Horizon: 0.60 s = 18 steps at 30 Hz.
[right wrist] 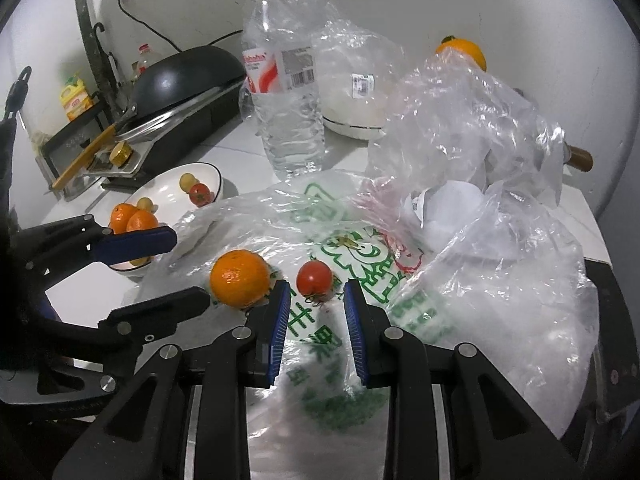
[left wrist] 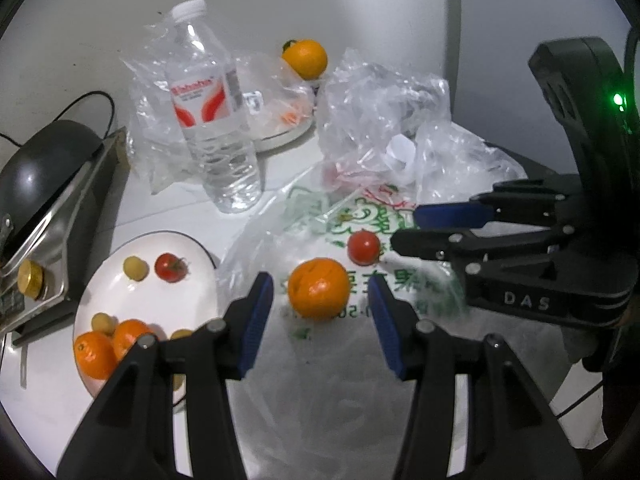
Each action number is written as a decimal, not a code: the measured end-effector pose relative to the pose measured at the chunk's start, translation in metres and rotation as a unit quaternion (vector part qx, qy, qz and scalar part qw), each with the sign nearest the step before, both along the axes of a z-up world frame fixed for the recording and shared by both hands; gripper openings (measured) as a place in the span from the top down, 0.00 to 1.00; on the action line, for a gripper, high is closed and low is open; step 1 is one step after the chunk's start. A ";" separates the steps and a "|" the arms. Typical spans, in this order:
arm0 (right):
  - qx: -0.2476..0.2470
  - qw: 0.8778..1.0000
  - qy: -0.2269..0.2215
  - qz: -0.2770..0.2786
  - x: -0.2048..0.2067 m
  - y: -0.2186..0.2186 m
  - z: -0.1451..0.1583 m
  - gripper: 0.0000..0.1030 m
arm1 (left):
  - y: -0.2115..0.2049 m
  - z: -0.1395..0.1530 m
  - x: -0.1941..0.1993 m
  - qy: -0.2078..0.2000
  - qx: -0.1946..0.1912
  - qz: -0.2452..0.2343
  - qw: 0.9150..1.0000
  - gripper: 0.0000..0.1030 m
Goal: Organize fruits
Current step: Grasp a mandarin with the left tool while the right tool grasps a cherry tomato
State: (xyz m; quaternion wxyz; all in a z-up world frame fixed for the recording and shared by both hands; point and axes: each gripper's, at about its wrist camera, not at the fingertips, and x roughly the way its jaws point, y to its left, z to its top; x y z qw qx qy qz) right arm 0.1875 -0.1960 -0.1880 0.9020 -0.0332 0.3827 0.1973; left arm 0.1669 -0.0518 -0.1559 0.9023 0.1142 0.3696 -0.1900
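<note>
- Orange: whole, lying loose on printed plastic bag.
- Tomato: red, on the bag, just beside orange.
- Plate: white, holds two oranges, one tomato, small yellow fruits.
- Second orange: far back, near wall.

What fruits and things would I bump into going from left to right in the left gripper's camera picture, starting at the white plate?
White plate → orange on the bag → red tomato on the bag → right gripper.
</note>
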 end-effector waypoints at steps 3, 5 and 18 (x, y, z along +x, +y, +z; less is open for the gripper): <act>0.002 1.000 0.005 0.000 0.006 -0.002 -0.005 0.71 | -0.002 -0.007 0.008 0.010 0.005 0.001 1.000 0.51; 0.004 1.000 0.008 0.000 0.010 -0.004 -0.007 0.71 | -0.004 -0.011 0.013 0.017 0.008 0.002 1.000 0.51; 0.017 1.000 0.017 0.020 0.030 0.003 -0.014 0.71 | -0.009 -0.031 0.035 0.045 0.018 0.004 0.999 0.50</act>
